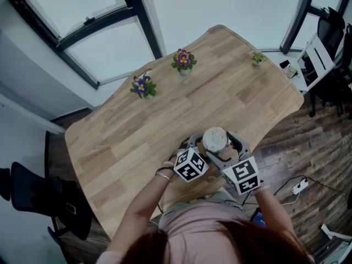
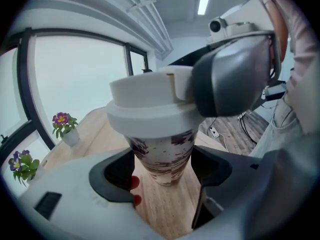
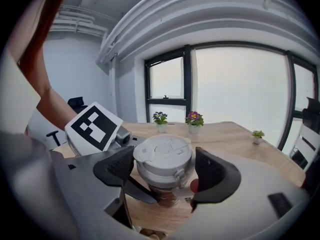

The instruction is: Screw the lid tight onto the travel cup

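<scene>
The travel cup (image 2: 162, 156) is held above the near edge of the bench (image 1: 137, 131), with the left tongs (image 2: 161, 176) clamped on its body. The lid (image 3: 162, 156) is already seated, gripped by the right tongs (image 3: 164, 174); final tightening likely remains.

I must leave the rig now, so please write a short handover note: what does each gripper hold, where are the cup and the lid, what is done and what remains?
Left gripper: shut on the travel cup, around its patterned body below the lid.
Right gripper: shut on the lid, from its sides.
Place: the cup is upright at the near edge of the wooden table; I cannot tell whether it stands on it.
Done: the lid sits on the cup.
Left: tightness does not show. Probably turn the lid with the right while the left holds the cup, then check.
</scene>
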`<state>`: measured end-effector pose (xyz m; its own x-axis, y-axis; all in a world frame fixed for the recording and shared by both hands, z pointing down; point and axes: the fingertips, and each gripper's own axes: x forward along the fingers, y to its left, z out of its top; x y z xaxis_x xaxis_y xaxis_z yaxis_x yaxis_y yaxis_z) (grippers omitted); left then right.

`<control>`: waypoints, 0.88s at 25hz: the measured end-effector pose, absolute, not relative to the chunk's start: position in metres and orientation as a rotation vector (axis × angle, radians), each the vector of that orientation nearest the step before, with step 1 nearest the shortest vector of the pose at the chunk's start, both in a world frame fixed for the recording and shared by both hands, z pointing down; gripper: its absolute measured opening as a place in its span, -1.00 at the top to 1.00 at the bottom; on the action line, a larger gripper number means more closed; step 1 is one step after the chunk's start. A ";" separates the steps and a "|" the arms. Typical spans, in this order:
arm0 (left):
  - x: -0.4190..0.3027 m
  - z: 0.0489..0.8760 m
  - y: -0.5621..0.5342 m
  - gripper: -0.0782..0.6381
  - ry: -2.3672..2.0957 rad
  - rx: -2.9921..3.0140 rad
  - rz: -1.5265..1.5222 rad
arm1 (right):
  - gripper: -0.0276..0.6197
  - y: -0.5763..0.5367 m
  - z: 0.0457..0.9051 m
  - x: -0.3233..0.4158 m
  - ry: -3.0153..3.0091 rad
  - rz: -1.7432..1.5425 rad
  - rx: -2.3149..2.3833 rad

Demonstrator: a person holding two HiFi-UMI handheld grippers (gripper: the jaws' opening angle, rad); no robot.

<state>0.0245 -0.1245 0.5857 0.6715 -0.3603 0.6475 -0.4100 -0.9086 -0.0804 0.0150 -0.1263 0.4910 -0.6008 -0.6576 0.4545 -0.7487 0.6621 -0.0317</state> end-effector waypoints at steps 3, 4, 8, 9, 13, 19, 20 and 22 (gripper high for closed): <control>0.024 0.586 -0.124 -0.19 -0.619 2.818 1.059 | -0.21 -0.124 0.491 0.014 -2.485 0.325 1.017; 0.024 0.586 -0.123 -0.19 -0.600 2.826 1.059 | -0.21 -0.123 0.490 0.014 -2.487 0.316 0.962; 0.025 0.586 -0.119 -0.19 -0.497 2.868 1.072 | -0.21 -0.116 0.491 0.017 -2.481 0.247 0.712; 0.025 0.586 -0.118 -0.19 -0.469 2.877 1.082 | -0.21 -0.117 0.493 0.017 -2.478 0.239 0.661; 0.026 0.586 -0.119 -0.19 -0.429 2.882 1.108 | -0.21 -0.122 0.495 0.014 -2.494 0.226 0.599; 0.024 0.585 -0.123 -0.19 -0.587 2.839 1.088 | -0.20 -0.125 0.493 0.014 -2.490 0.229 0.912; 0.024 0.585 -0.123 -0.19 -0.604 2.836 1.090 | -0.20 -0.125 0.493 0.015 -2.480 0.238 0.970; 0.025 0.586 -0.124 -0.19 -0.622 2.831 1.095 | -0.20 -0.126 0.494 0.017 -2.468 0.256 1.055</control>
<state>0.0248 -0.1238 0.5860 0.6695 -0.3516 0.6544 -0.3821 -0.9184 -0.1025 0.0169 -0.1258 0.4938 -0.6110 -0.6406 0.4651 -0.7223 0.6916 0.0036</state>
